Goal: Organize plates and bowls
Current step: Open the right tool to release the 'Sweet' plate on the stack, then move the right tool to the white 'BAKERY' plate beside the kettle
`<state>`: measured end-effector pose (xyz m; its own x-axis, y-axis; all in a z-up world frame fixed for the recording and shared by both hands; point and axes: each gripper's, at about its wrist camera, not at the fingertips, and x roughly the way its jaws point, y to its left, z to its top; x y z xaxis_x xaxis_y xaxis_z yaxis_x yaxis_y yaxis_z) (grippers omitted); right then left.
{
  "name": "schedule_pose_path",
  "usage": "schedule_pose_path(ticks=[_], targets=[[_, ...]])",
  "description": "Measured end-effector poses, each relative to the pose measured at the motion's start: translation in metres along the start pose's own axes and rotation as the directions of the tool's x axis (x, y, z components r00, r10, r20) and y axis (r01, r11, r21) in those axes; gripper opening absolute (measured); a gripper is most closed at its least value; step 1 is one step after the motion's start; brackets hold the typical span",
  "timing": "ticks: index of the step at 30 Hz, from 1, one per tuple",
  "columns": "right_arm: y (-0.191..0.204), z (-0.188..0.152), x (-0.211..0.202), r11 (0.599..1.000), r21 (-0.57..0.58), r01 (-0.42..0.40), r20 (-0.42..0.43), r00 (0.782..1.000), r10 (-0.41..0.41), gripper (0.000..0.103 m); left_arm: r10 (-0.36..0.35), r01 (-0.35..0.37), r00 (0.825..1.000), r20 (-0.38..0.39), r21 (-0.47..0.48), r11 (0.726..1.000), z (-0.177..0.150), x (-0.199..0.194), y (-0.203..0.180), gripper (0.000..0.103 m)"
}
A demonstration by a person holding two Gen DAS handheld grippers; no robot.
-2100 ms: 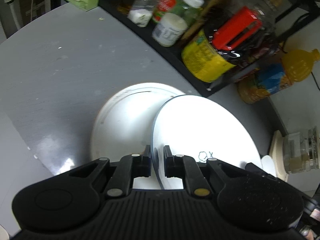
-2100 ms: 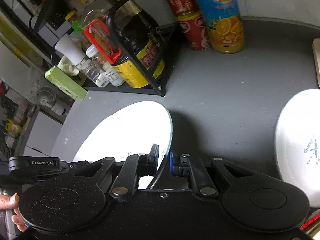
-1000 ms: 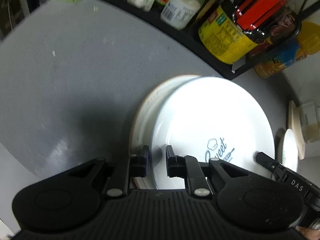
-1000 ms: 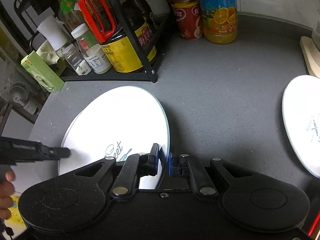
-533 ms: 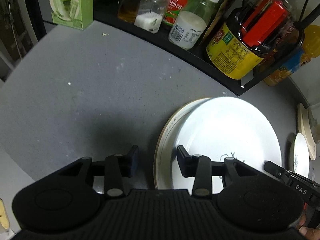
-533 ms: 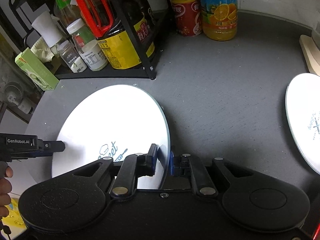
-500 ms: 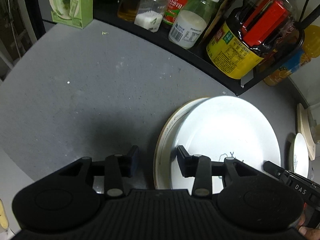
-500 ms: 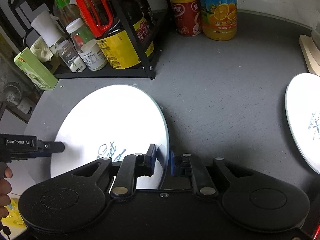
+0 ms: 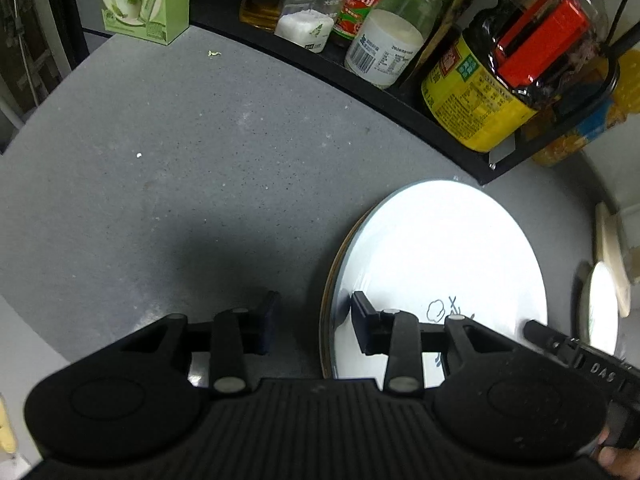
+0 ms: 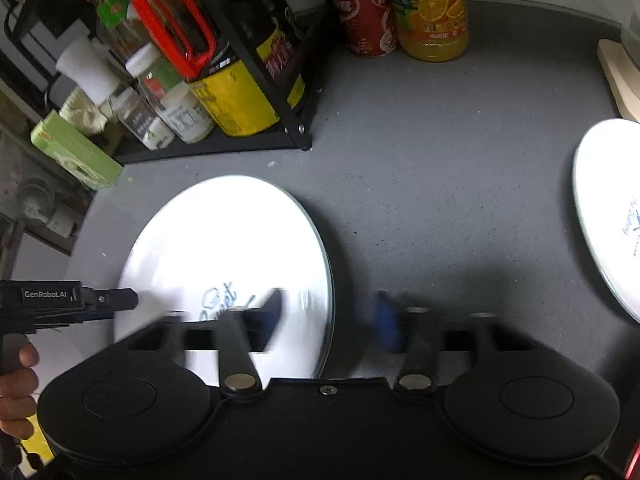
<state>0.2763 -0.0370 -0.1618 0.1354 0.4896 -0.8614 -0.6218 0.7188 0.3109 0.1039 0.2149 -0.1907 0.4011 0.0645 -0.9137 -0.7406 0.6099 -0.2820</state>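
The plate (image 10: 224, 248) is found lying flat on a second, brown-rimmed plate (image 9: 329, 280) on the grey bench (image 9: 180, 184), just in front of the black rack (image 10: 256, 136). Both claws are seen to have let it go. The left claw (image 9: 314, 322) stands moderately parted, its jaws having just been opened and then eased in a little; the stack's near rim lies between them, untouched by either pad. The right claw (image 10: 330, 320) is spread wide, its jaws having just been opening, as the blur on them bears out; the plate's right rim lies in the gap, clear of both pads.

Judgement on the step in hand, the release: it is done well if both claws are lifted straight off the rims, so that the upper plate is not dragged sideways on the lower one. The left claw's inner finger hangs over the plate face, so it is best raised before being drawn back.

Differences between views: the brown rim of the lower plate is shown only in the left wrist view; from the right wrist it is hidden under the upper plate. A further plate (image 10: 608, 216), well to the right of the rack, is shown broadly in the right wrist view and only as a sliver in the left. The cans and juice bottle (image 10: 432, 8) beside the rack are clear in the right view alone.
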Motion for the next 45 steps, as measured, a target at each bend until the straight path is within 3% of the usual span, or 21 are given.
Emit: schedule_pose_path(ticks=[6, 11, 14, 23, 34, 45], targets=[[-0.005, 0.006, -0.023, 1.0, 0.012, 0.002, 0.041, 0.999, -0.003, 0.09, -0.011, 0.011, 1.0, 0.002, 0.045, 0.999, 0.007, -0.015, -0.016, 0.04], [-0.02, 0.013, -0.044, 0.998, 0.047, 0.03, 0.097, 0.995, -0.035, 0.1, -0.008, 0.004, 0.999, 0.037, 0.096, 0.995, 0.013, -0.025, -0.046, 0.061], [-0.033, 0.017, -0.057, 0.997, 0.068, 0.037, 0.12, 0.992, -0.045, 0.103, -0.019, 0.012, 0.998, 0.06, 0.111, 0.994, 0.014, -0.028, -0.065, 0.067], [-0.076, 0.022, -0.097, 0.991, 0.119, 0.057, 0.181, 0.98, -0.078, 0.103, -0.069, 0.058, 0.996, 0.057, 0.177, 0.982, 0.01, -0.028, -0.126, 0.073], [-0.136, 0.015, -0.136, 0.972, 0.213, 0.098, 0.243, 0.958, -0.15, 0.103, -0.111, 0.103, 0.994, 0.011, 0.277, 0.955, -0.002, -0.013, -0.196, 0.073], [-0.186, 0.008, -0.152, 0.943, 0.304, 0.136, 0.251, 0.943, -0.217, 0.103, -0.128, 0.122, 0.992, -0.007, 0.364, 0.923, -0.01, 0.004, -0.25, 0.073]])
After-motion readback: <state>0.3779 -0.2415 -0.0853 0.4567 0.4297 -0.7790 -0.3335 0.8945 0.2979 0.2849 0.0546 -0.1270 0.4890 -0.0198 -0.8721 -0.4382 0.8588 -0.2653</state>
